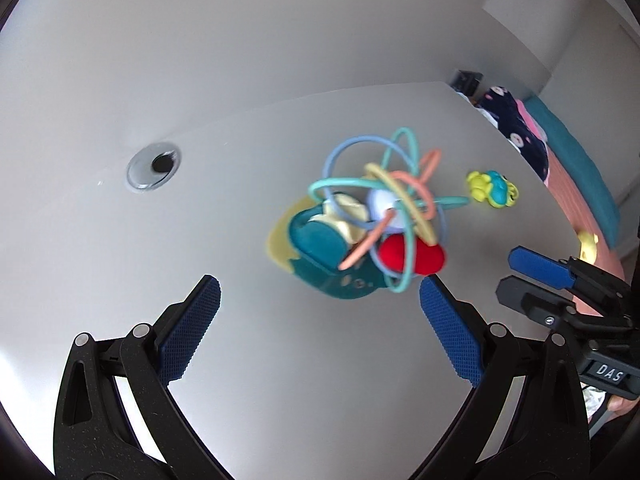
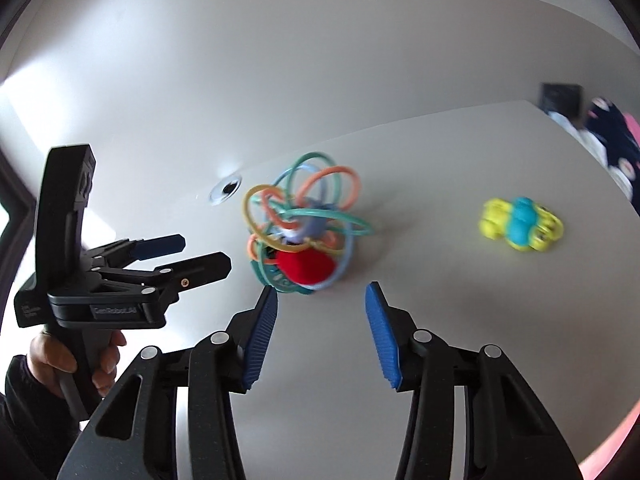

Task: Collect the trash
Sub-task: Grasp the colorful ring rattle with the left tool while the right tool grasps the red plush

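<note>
Both grippers angled down at table; fingers apart, empty.

The right gripper hangs over the white desk, its blue fingers parted with nothing between them. Just past the left fingertip lies a ring toy of tangled coloured loops, with a red piece low in it. Farther off to the right of the fingers sits a yellow-and-teal toy, well apart from the loops. Beyond the ring toy is a round hole in the desk. To the left of the fingers, a hand holds the left gripper, its fingers apart and empty.
</note>
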Available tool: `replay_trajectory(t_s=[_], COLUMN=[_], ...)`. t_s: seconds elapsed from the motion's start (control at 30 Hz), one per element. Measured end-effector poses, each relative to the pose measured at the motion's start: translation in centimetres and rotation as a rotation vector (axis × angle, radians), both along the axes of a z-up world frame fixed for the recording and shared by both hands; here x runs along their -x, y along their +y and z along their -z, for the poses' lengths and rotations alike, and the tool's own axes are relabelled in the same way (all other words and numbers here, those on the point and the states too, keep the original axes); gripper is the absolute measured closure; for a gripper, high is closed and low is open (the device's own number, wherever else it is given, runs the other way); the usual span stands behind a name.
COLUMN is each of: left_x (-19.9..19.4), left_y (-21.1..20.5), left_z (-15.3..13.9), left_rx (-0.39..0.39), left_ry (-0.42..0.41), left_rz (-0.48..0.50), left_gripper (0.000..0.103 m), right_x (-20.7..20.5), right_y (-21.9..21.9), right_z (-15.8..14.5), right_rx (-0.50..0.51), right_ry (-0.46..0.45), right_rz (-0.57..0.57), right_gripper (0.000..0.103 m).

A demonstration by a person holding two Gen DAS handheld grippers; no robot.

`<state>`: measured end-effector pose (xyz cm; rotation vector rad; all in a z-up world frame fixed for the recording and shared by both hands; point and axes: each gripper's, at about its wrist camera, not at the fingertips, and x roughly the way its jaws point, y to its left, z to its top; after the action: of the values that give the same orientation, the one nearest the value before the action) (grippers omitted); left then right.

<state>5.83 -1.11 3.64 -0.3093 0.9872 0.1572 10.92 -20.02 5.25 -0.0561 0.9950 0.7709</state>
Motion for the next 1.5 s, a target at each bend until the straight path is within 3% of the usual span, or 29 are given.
replay_trajectory(t_s=[0.2, 0.47, 0.5, 0.57, 0.97, 1.23, 1.5], left_x=[1.2, 0.8, 0.5, -0.2, -4.2, -7.8, -10.0], left_y=[2.2, 3.1, 3.1, 3.0, 0.1, -2.9, -2.7], left_z=[0.9, 0.9, 0.8, 0.7, -1.2, 0.4, 1.3], left_rx=[0.026, 0.04, 0.039, 0.041, 0.094, 0.043, 0.059], left_ry=[0.014, 0.011, 0.012, 0.009, -0.031, 0.006, -0.002], left_rz=[-0.036, -0.033, -0.027, -0.022, 0.067, 0.147, 0.181], left_gripper=[0.006, 0.006, 0.006, 0.006, 0.006, 0.006, 0.005], right_x=[-1.0, -2.1, -2.2, -2.3, -0.5, -1.2, -1.9], right_y=[3.8, 5.3, 5.2, 5.3, 0.8, -4.7, -7.7], right_z=[1.9, 3.9, 4.2, 4.2, 1.4, 1.2, 1.3], right_rx=[0.061, 0.114, 0.113, 0.094, 0.003, -0.012, -0.031], right_ry=[0.002, -0.002, 0.003, 0.004, -0.011, 0.001, 0.015], right_rz=[-0.047, -0.048, -0.053, -0.06, -0.012, 0.106, 0.186], right_gripper=[0.059, 0.06, 0.068, 0.07, 0.07, 0.07, 0.07])
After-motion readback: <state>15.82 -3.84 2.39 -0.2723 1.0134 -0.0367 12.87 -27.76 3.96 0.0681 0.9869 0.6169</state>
